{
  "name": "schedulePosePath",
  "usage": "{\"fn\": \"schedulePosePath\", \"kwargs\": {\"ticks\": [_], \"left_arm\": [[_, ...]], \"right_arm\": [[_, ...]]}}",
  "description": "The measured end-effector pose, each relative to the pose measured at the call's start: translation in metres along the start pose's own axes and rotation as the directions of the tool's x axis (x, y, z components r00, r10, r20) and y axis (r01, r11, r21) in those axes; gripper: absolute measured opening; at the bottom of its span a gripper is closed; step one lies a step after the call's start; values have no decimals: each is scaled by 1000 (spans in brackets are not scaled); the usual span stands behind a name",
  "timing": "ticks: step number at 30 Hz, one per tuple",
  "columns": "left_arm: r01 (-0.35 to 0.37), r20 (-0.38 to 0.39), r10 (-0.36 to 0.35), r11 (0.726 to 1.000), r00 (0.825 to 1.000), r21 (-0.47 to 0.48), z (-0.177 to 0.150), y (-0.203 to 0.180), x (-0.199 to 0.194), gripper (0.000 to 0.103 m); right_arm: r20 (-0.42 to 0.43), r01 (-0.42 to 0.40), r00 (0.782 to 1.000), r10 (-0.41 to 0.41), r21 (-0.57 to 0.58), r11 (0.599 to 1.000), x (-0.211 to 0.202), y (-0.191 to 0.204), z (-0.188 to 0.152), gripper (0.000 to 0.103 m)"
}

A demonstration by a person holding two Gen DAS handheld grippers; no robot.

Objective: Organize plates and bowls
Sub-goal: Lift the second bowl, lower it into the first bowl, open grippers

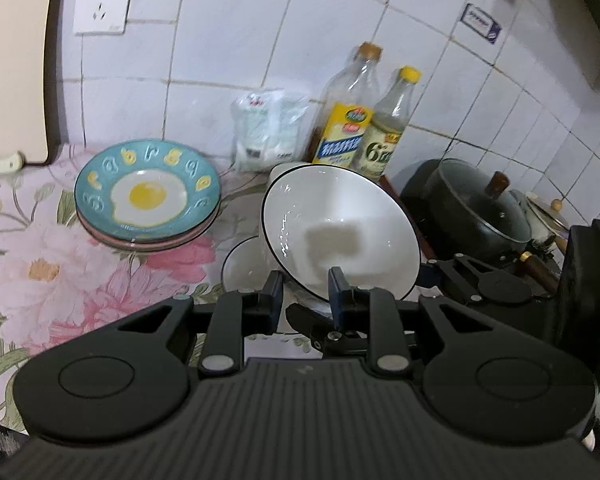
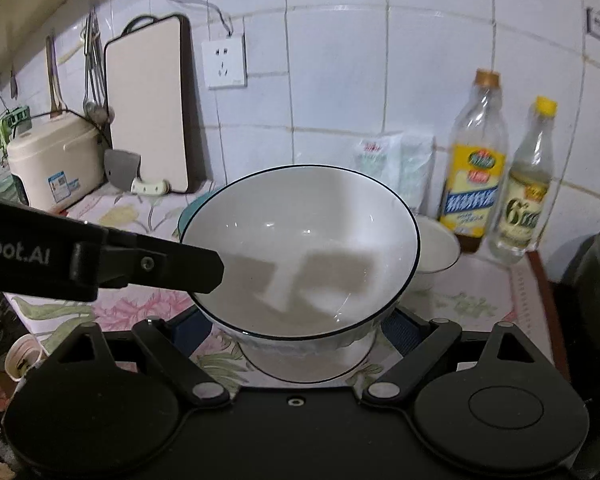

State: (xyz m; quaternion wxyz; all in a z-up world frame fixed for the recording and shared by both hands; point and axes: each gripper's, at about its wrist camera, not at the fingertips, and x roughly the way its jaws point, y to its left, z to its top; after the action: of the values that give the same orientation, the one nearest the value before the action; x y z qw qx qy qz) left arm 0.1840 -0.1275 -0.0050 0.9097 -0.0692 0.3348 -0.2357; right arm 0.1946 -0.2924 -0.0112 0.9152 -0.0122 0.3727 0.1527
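A large white bowl with a thin dark rim [image 1: 340,224] is held above the floral-covered counter [image 1: 40,248], gripped by both tools at once. The left hand-held gripper [image 1: 305,284] is closed narrowly on the bowl's near rim, one finger inside the bowl and the other outside it, so the bowl tilts toward the camera in the left wrist view. In the right wrist view the same bowl sits between the widely spread fingers of the right hand-held gripper [image 2: 300,336], which clasp its lower body from either side, while the left tool reaches in from the left edge to the rim. A smaller white bowl [image 1: 242,266] rests on the counter just beneath and beside the lifted one. To the left, a stack of plates [image 1: 148,196] topped by a blue one with a fried-egg design stands well apart from the bowls. Against the tiled wall behind are a white plastic bag [image 1: 266,134] and two bottles [image 1: 364,120], and a dark lidded pot [image 1: 480,208] sits at the right.
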Motion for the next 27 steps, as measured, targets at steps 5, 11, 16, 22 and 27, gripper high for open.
{"fn": "schedulePosePath", "kwargs": {"ticks": [5,11,16,22,27], "left_arm": [[32,-25,-33,997,999,-67,-1,20,20,22],[48,-52,-54,993,997,-104,-2,33,39,22],[51,-83,-60,993,995,-111,-3,38,53,22],[48,-103,-62,990,993,-131,-5,45,61,22],[33,-116,-47,992,992,-119,-7,44,67,22]], "right_arm": [[-46,-15,999,15,13,1000,18,-2,-4,94],[-102,-40,994,43,24,999,38,-7,-5,94],[-153,-33,988,33,-1,999,50,-10,-7,94],[-196,-37,980,26,-52,998,56,-9,-4,94],[-214,-49,976,30,-85,995,59,-12,-7,94]]}}
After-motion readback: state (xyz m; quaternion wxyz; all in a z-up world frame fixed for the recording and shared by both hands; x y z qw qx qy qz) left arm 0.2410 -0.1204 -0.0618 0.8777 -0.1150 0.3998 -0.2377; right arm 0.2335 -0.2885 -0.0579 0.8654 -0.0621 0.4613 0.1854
